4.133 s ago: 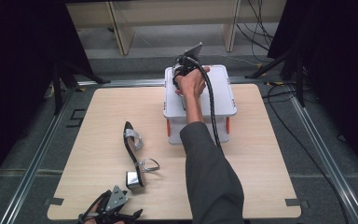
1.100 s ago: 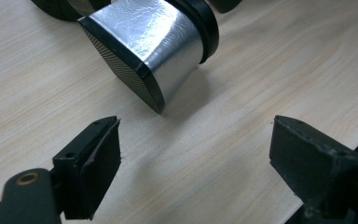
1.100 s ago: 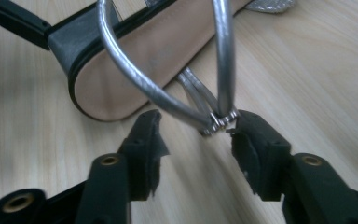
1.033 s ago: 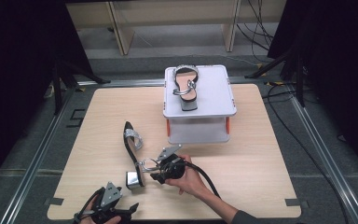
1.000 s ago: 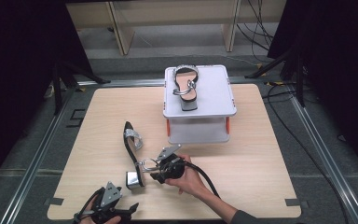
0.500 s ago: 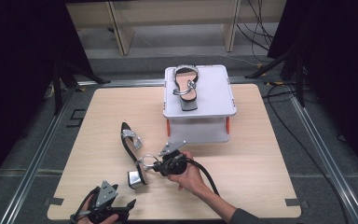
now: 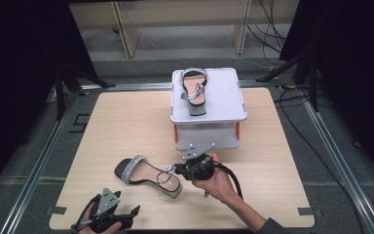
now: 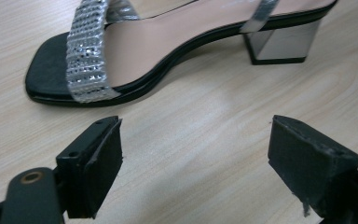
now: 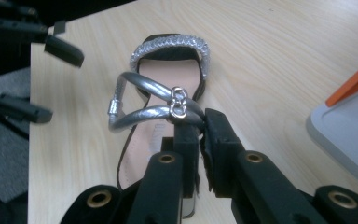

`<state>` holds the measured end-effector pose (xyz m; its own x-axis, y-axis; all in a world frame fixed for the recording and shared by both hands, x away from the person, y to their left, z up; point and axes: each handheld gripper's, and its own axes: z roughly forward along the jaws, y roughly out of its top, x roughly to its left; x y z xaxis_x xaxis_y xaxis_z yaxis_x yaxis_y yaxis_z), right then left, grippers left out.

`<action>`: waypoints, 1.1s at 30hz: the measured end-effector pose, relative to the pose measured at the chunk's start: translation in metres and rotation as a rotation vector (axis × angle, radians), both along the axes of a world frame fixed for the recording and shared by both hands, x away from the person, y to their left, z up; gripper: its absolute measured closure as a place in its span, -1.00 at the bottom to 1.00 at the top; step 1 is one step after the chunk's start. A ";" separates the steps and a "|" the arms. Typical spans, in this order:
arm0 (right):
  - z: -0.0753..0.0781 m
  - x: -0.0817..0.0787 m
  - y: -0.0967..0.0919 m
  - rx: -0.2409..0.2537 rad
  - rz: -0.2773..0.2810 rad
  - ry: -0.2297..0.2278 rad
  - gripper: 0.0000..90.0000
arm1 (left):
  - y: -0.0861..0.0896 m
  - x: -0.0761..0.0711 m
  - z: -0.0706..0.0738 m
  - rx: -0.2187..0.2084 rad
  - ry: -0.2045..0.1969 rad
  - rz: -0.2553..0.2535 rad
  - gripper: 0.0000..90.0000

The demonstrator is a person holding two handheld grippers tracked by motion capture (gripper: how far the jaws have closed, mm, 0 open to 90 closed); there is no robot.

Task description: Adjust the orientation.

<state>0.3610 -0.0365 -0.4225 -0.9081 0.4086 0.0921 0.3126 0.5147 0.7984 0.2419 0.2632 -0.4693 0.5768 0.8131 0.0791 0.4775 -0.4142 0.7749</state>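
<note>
A black sandal (image 7: 143,174) with silver straps lies across the table's front, toe to the left. My right gripper (image 7: 173,171) is shut on its silver ankle strap (image 9: 149,114); its jaws (image 9: 198,123) have just been closing with the strap between them. The heel end looks raised a little off the wood. My left gripper (image 7: 132,218) rests at the front left edge, open and empty, its pads (image 8: 100,140) wide apart just short of the sandal's toe (image 8: 88,51). The matching sandal (image 7: 195,90) lies on the white box.
The white box (image 7: 224,105) with orange latches stands upside down at the back middle of the wooden table (image 7: 282,161). Metal rails run along both table sides. Bare wood lies left and right of the box.
The right hand came from the box to the near sandal, closed on its ankle strap, then moved right and up, swinging the sandal round so that its toe points left. The left gripper stayed put.
</note>
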 end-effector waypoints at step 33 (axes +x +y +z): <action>0.049 -0.027 -0.122 -0.002 -0.197 -0.002 0.21 | -0.007 -0.001 -0.005 -0.016 0.037 -0.001 -0.62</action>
<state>0.3342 -0.1588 -0.3731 -0.8105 0.5789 0.0895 0.4063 0.4455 0.7977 0.2413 0.2560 -0.4740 0.5796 0.8137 0.0443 0.5059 -0.4020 0.7632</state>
